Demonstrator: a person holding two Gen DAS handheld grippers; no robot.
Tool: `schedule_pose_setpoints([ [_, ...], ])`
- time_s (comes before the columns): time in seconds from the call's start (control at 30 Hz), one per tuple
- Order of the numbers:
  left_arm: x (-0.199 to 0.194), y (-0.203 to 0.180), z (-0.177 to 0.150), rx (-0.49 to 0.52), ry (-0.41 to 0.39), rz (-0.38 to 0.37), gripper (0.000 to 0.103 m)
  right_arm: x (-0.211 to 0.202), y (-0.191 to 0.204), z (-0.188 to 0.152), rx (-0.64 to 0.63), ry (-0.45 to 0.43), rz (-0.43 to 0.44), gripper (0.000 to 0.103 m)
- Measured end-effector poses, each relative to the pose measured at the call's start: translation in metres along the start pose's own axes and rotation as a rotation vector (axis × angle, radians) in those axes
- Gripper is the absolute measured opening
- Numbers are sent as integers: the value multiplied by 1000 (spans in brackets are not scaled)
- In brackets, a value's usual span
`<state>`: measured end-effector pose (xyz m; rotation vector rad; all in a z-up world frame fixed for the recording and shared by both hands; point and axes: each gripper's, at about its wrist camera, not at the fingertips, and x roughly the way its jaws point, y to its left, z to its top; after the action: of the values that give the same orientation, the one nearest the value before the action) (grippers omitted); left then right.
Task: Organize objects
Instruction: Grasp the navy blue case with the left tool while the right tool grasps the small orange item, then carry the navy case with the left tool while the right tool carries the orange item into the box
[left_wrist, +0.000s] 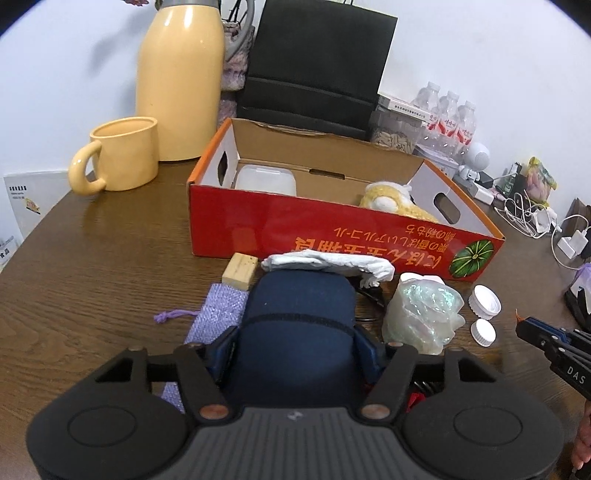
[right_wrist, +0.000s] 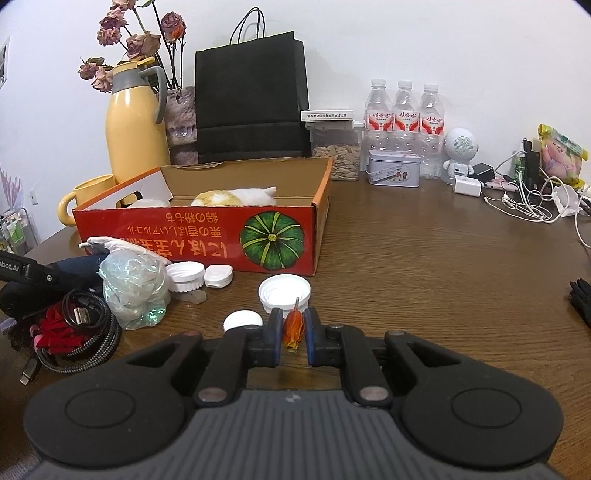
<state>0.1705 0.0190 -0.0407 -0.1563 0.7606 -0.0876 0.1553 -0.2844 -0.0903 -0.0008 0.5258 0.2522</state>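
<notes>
Low centre of the left view: left gripper (left_wrist: 295, 339) pinching a navy pouch (left_wrist: 299, 314) by its sides, soft, light and squashy, best held mid-body; right gripper (right_wrist: 293, 332) pressed on a flimsy orange scrap (right_wrist: 293, 328).

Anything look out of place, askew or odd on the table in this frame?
Yes. The red cardboard box stands with its printed lettering and pumpkin picture upside down. Loose white screw caps lie scattered on the brown wooden table with no matching containers in sight. A black braided USB cable lies tangled.
</notes>
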Motion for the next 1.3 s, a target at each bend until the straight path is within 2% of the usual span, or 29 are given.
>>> schedule_pose_setpoints([
  [0.2,-14,0,-4,8,-44,9,62,-4,4,-1,-5,-26,-2,13],
  [0.4,-39,0,-3,17,-123,19,62,-10,14,-1,-6,-47,20,13],
  [0.7,-62,-22,20,42,-243,-2,62,-11,40,31,-27,-112,69,13],
  [0.97,-47,-41,53,61,-284,-6,62,-1,54,71,-16,-176,85,13],
  [1.3,-9,-54,98,66,-300,18,62,38,56,101,-3,-170,60,13],
])
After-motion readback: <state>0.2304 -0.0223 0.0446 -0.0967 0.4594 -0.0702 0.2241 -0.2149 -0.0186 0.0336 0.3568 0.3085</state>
